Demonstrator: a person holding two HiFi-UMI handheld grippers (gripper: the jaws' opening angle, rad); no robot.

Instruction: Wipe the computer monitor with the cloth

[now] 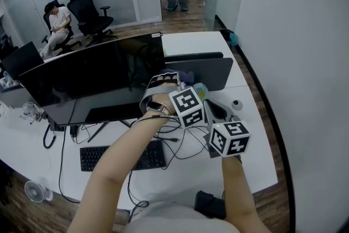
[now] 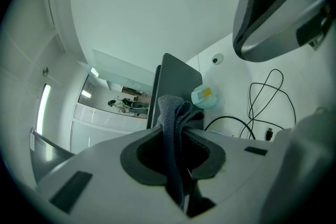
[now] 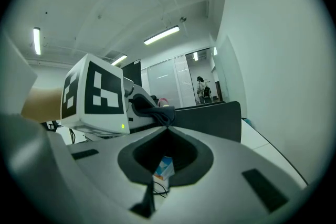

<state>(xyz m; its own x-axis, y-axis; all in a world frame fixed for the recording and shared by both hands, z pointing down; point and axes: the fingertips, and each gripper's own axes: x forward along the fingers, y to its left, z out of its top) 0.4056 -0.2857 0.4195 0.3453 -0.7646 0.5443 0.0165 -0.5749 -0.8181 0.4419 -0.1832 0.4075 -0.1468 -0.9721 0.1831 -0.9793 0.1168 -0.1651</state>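
Looks like the wiping hasn't started yet: left gripper (image 2: pixel 176 131) is clamped on the grey cloth (image 2: pixel 176 113) just past the monitor (image 1: pixel 98 79)'s right edge, right gripper (image 3: pixel 167 128) pressed together, empty.

L gripper (image 2: pixel 178 129) clamped on cloth (image 2: pixel 168 108); R gripper (image 3: pixel 165 130) jaws together, empty; both held close together.

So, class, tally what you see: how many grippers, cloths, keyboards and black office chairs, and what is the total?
Grippers: 2, left gripper and right gripper
Cloth: 1
Keyboard: 1
Black office chairs: 2
Total: 6
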